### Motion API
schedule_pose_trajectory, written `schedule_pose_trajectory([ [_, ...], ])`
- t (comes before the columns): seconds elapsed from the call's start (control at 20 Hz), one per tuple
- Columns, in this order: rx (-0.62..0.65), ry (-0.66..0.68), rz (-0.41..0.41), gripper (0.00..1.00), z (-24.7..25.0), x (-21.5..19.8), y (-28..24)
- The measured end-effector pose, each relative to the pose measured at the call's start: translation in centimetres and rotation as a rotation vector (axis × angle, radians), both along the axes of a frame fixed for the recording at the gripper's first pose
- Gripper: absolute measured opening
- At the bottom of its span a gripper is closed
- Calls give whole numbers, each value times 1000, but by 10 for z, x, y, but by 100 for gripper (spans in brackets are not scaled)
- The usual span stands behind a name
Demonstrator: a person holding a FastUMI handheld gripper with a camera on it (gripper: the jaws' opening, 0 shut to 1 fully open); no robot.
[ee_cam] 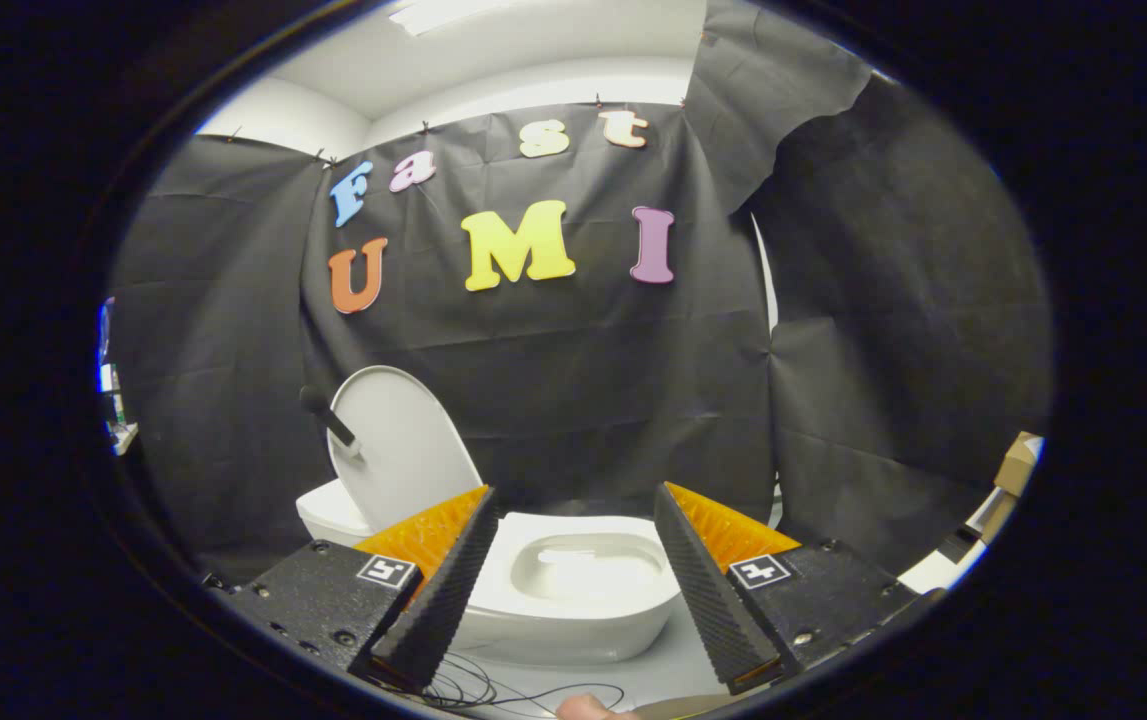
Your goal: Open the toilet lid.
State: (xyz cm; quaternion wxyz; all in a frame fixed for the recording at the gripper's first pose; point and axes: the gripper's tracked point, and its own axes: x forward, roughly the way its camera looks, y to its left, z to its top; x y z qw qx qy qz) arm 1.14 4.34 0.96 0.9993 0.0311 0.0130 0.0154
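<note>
Beyond the fingertips, against the black cloth wall (583, 400) of the booth, stands the white toilet (573, 610), with its bowl opening facing up and its long axis running from the cistern end toward the near rim, angled slightly across the line of the fingers. Its toilet lid (401, 445) is raised: the oval panel stands nearly upright at the rear of the bowl, long axis vertical, leaning back toward the cloth, with its inner face turned toward the camera. That lid is plain white, smooth and rounded at the top edge. A dark, short rod-like attachment (328, 415) projects from the lid's outer edge, up and away from the bowl; what it is cannot be determined. The bowl interior is glossy white with a bright reflection at its centre, and the rim is exposed. The gripper (573, 500) is released: its two fingers are spread wide apart, holding nothing and touching nothing. The bowl lies between the fingers and beyond them, seen through the gap. The raised lid lies beyond the tip of the finger nearer to it, just above that tip, and apart from it. Thin dark cables (493, 690) lie on the pale floor (673, 660) below the fingers, in front of the toilet base. Part of a fingertip (588, 709) of a person appears beneath the gripper.
</note>
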Motion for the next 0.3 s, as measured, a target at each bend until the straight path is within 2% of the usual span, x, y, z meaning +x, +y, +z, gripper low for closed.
schedule_pose_trajectory([
  [0.3,-14,-32,16,99,2,-2,0],
])
